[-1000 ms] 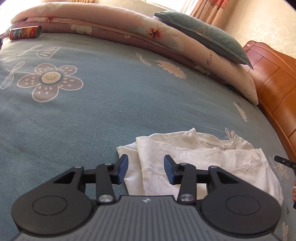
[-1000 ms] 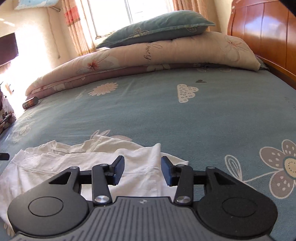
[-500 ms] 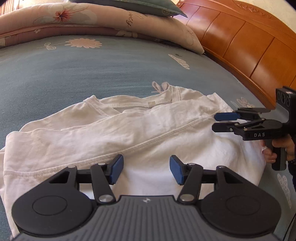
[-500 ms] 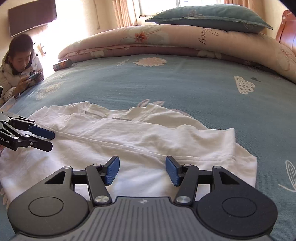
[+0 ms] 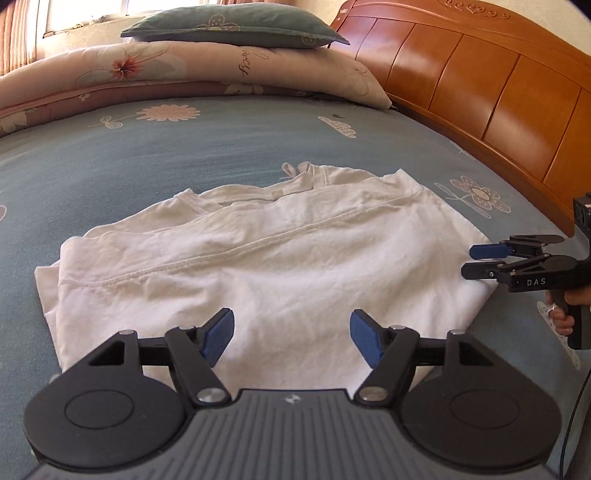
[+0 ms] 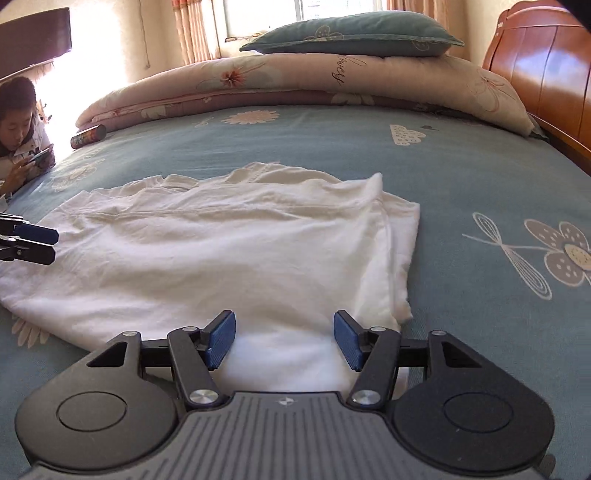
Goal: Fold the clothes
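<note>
A white cotton T-shirt, partly folded with a stitched hem running across its top layer, is spread flat on a bed covered by a blue-grey sheet printed with flowers. The left gripper is held over the near edge of the T-shirt; its blue-padded jaws have just been opening and stand well apart, with the cloth seen below the gap but not pressed by either pad. The right gripper is held likewise over the near edge of the T-shirt, close to its folded right side; its jaws have also just been opening and stand apart, gripping nothing. In the left wrist view the right gripper is seen at the T-shirt's right corner, held by a hand. A rolled pink floral quilt lies along the far side of the bed, with a teal pillow on top. An orange-brown wooden headboard borders the bed. A person is seen at the bed's far left edge, near a cylindrical can lying on its side
</note>
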`<action>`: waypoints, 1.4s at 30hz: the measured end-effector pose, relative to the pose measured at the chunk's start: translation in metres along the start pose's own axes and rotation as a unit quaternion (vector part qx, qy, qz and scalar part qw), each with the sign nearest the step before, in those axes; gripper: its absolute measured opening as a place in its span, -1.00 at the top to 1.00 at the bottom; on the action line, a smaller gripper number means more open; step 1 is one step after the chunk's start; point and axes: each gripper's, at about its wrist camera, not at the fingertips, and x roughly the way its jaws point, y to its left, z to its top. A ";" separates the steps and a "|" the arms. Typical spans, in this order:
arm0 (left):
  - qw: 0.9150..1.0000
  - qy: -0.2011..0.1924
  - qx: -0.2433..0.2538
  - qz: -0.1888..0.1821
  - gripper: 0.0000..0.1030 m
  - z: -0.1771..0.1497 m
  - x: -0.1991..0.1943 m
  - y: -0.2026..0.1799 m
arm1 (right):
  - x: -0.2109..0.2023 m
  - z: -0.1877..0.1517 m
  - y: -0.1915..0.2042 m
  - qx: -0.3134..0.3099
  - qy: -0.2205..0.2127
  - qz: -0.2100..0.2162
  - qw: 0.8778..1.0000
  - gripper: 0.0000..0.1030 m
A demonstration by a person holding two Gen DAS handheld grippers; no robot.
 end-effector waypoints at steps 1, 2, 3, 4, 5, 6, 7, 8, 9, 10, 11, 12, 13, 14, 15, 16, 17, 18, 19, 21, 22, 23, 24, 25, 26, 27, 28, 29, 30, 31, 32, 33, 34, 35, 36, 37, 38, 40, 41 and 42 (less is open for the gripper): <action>1.000 0.007 -0.008 0.011 -0.35 -0.008 -0.003 0.005 | -0.008 -0.007 -0.007 0.018 -0.006 0.001 1.000 -0.24; 1.000 0.015 -0.017 0.021 -0.35 -0.016 -0.006 0.011 | -0.015 -0.011 -0.011 0.032 -0.007 0.000 0.999 -0.24; 0.999 0.020 -0.024 0.028 -0.35 -0.022 -0.009 0.015 | -0.021 -0.014 -0.014 0.040 -0.007 -0.003 0.999 -0.24; 0.999 0.024 -0.029 0.034 -0.35 -0.027 -0.012 0.020 | -0.027 -0.015 -0.016 0.045 -0.005 -0.006 0.999 -0.24; 0.998 0.024 -0.033 0.037 -0.36 -0.030 -0.016 0.023 | -0.031 -0.014 -0.016 0.048 -0.003 -0.009 0.999 -0.24; 0.998 0.023 -0.036 0.040 -0.36 -0.031 -0.021 0.025 | -0.034 -0.012 -0.014 0.049 -0.001 -0.014 0.999 -0.25; 0.998 0.023 -0.043 0.044 -0.36 -0.030 -0.026 0.025 | -0.037 -0.009 -0.012 0.049 -0.002 -0.020 0.999 -0.32; 0.998 0.020 -0.051 0.044 -0.36 -0.028 -0.030 0.024 | -0.040 -0.005 -0.008 0.050 -0.007 -0.020 0.999 -0.33; 0.998 0.012 -0.059 0.035 -0.36 -0.026 -0.033 0.022 | -0.043 -0.002 -0.004 0.051 -0.019 -0.012 0.998 -0.34; 0.998 0.006 -0.066 0.021 -0.37 -0.024 -0.036 0.019 | -0.044 0.002 0.000 0.054 -0.029 -0.002 0.998 -0.35; 0.998 0.002 -0.068 0.007 -0.37 -0.022 -0.036 0.015 | -0.043 0.006 0.006 0.059 -0.035 0.015 0.998 -0.36; 0.998 0.001 -0.066 -0.003 -0.38 -0.021 -0.036 0.009 | -0.040 0.010 0.013 0.061 -0.038 0.032 0.997 -0.36; 0.998 0.001 -0.063 -0.010 -0.38 -0.020 -0.033 0.003 | -0.035 0.012 0.023 0.061 -0.038 0.048 0.996 -0.36; 0.998 0.002 -0.058 -0.017 -0.38 -0.020 -0.031 -0.004 | -0.029 0.014 0.032 0.060 -0.035 0.064 0.996 -0.37; 0.998 0.002 -0.054 -0.024 -0.38 -0.019 -0.028 -0.011 | -0.024 0.015 0.042 0.059 -0.033 0.080 0.995 -0.37; 0.998 0.002 -0.056 -0.035 -0.38 -0.020 -0.025 -0.017 | -0.018 0.016 0.051 0.062 -0.029 0.097 0.993 -0.37; 0.997 0.002 -0.059 -0.048 -0.38 -0.021 -0.023 -0.023 | -0.012 0.016 0.058 0.070 -0.025 0.117 0.990 -0.37; 0.996 0.003 -0.065 -0.059 -0.38 -0.022 -0.020 -0.026 | -0.006 0.015 0.066 0.079 -0.018 0.138 0.987 -0.38; 0.995 0.005 -0.071 -0.068 -0.40 -0.024 -0.018 -0.028 | 0.000 0.014 0.072 0.090 -0.010 0.158 0.983 -0.38; 0.994 0.009 -0.084 -0.074 -0.41 -0.028 -0.014 -0.028 | 0.010 0.011 0.081 0.097 0.004 0.175 0.980 -0.38; 0.994 0.011 -0.091 -0.066 -0.41 -0.030 -0.014 -0.026 | 0.012 0.008 0.083 0.096 0.011 0.170 0.981 -0.38; 0.993 0.013 -0.098 -0.058 -0.41 -0.032 -0.013 -0.023 | 0.014 0.006 0.083 0.095 0.017 0.162 0.982 -0.38; 0.992 0.016 -0.110 -0.054 -0.41 -0.035 -0.015 -0.017 | 0.014 0.003 0.080 0.096 0.019 0.154 0.983 -0.38; 0.991 0.018 -0.125 -0.053 -0.41 -0.039 -0.018 -0.008 | 0.011 0.000 0.074 0.100 0.016 0.147 0.984 -0.38; 0.989 0.017 -0.140 -0.051 -0.41 -0.043 -0.023 0.001 | 0.006 -0.003 0.065 0.108 0.008 0.141 0.984 -0.38; 0.988 0.014 -0.148 -0.045 -0.43 -0.047 -0.030 0.010 | -0.001 -0.005 0.055 0.116 0.000 0.131 0.984 -0.38; 0.987 0.012 -0.156 -0.039 -0.43 -0.051 -0.037 0.018 | -0.007 -0.008 0.045 0.123 -0.006 0.116 0.986 -0.39; 0.986 0.010 -0.164 -0.027 -0.43 -0.055 -0.043 0.026 | -0.012 -0.010 0.036 0.128 -0.010 0.095 0.987 -0.39; 0.984 0.008 -0.176 -0.021 -0.43 -0.058 -0.049 0.034 | -0.017 -0.012 0.025 0.132 -0.012 0.071 0.989 -0.40; 0.982 0.007 -0.189 -0.016 -0.43 -0.061 -0.054 0.043 | -0.021 -0.014 0.015 0.138 -0.013 0.052 0.989 -0.40; 0.979 0.006 -0.202 -0.011 -0.43 -0.064 -0.059 0.051 | -0.026 -0.017 0.005 0.148 -0.015 0.048 0.988 -0.40; 0.976 0.003 -0.218 -0.016 -0.43 -0.065 -0.064 0.058 | -0.030 -0.020 -0.003 0.161 -0.019 0.052 0.985 -0.40; 0.971 0.000 -0.236 -0.023 -0.43 -0.064 -0.068 0.064 | -0.033 -0.021 -0.007 0.170 -0.020 0.055 0.984 -0.40; 0.969 -0.007 -0.247 -0.028 -0.44 -0.061 -0.070 0.067 | -0.036 -0.022 -0.007 0.171 -0.022 0.049 0.984 -0.43; 0.966 -0.016 -0.255 -0.032 -0.48 -0.058 -0.073 0.070 | -0.038 -0.023 -0.005 0.168 -0.025 0.038 0.985 -0.50; 0.965 -0.027 -0.257 -0.037 -0.53 -0.053 -0.074 0.070 | -0.040 -0.023 -0.003 0.163 -0.030 0.028 0.986 -0.57; 0.965 -0.038 -0.256 -0.042 -0.54 -0.047 -0.074 0.071 | -0.042 -0.024 0.000 0.161 -0.035 0.023 0.986 -0.58; 0.962 -0.048 -0.262 -0.062 -0.58 -0.036 -0.065 0.075 | -0.044 -0.026 0.003 0.168 -0.042 0.024 0.985 -0.58; 0.960 -0.049 -0.268 -0.063 -0.58 -0.032 -0.059 0.079 | -0.044 -0.026 0.005 0.171 -0.046 0.025 0.984 -0.58; 0.959 -0.043 -0.276 -0.056 -0.58 -0.030 -0.051 0.083 | -0.045 -0.027 0.006 0.175 -0.047 0.028 0.983 -0.58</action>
